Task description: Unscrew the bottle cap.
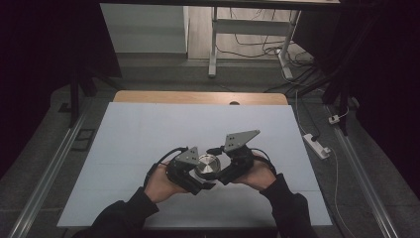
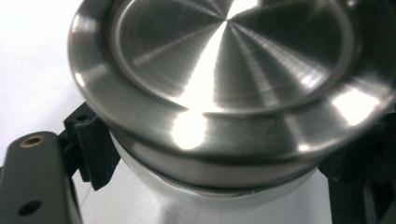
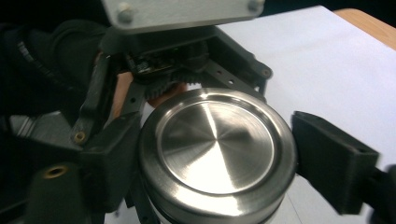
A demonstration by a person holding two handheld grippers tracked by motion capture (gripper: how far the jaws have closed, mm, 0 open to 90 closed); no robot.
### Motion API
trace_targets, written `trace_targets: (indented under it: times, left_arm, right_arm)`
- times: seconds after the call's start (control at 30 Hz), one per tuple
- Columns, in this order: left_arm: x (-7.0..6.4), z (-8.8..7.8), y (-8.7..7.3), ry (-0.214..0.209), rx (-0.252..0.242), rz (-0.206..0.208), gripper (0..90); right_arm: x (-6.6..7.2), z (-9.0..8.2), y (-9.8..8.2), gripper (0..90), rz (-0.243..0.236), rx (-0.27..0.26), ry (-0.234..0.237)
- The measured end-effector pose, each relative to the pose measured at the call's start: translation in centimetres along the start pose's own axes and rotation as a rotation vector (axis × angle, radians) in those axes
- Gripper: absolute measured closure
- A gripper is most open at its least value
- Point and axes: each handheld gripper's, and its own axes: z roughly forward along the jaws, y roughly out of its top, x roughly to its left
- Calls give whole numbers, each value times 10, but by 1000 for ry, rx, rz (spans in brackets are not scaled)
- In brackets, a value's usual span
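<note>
**Two grippers close in on a steel canister near the front edge**

Left gripper (image 1: 190, 173) has its jaws on either side of the steel canister (image 1: 207, 166), below the lid, and in its own view the black jaw blocks sit tight against the body under the lid's rim. I read that as a clamp meant to keep the body from turning or sliding. The canister stands upright on the white tabletop (image 1: 148, 134), a little toward the front edge and roughly midway between the left and right edges, right where both of the person's hands can reach it comfortably.

Right gripper (image 1: 233, 171) comes in from the other side at lid height. In its view one jaw lies against the lid (image 3: 215, 140) on the left, while the other stands just off the rim on the right with a sliver of white between them. So it is spread around the lid, not yet pinching it, as far as I can judge.

With one tool low on the body and one high at the lid, the arrangement looks like the set-up for twisting or lifting the lid off: hold below, work above. The brushed lid is smooth and shiny, so a grip on it could slip unless the jaws close squarely across its widest part.

Beyond the tabletop's far edge, cables (image 1: 257, 47) trail across the floor.
</note>
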Motion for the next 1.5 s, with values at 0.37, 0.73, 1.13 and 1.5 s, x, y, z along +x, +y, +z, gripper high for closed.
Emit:
trace_targets:
  times: [0.37,0.73,1.13,1.5]
  left_arm:
    - [8,-6,-3,133,-16,-112,156]
    - [8,-6,-3,86,-27,-95,156]
    - [4,-4,-1,-59,-26,4,157]
    - [8,-5,-3,36,-26,-66,156]
  right_arm:
    - [21,13,14,77,122,15,-301]
    - [24,19,14,201,111,4,-333]
    - [1,1,2,201,-28,-33,4]
    - [11,-3,10,104,35,-50,-146]
